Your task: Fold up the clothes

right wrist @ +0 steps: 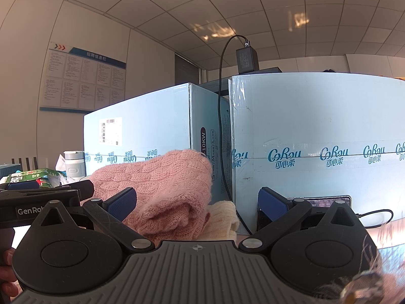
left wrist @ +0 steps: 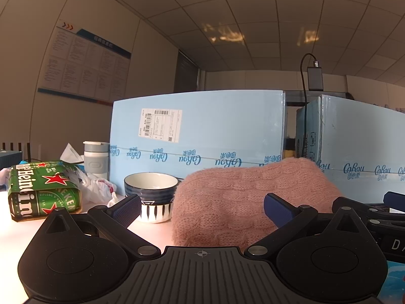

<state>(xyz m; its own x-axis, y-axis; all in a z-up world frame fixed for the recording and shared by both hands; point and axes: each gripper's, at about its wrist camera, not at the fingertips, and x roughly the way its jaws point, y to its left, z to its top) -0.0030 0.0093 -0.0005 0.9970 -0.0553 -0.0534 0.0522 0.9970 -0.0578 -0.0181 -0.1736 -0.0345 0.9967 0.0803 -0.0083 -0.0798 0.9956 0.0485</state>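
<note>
Already the pink knit sweater [left wrist: 253,202] is sitting on the surface as a thick folded bundle before the blue boxes [left wrist: 202,131], so the folding is looking nearly finished. Both the left gripper [left wrist: 202,207] and right gripper [right wrist: 197,202] are holding their jaws released, gripping nothing, while a cream garment [right wrist: 222,217] is lying beside the sweater, perhaps awaiting its turn.

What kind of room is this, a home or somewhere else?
Probably an office or workroom, not a home: a tiled drop ceiling, a printed notice board on the wall, and big blue shipping cartons stacked behind the pink sweater.
</note>
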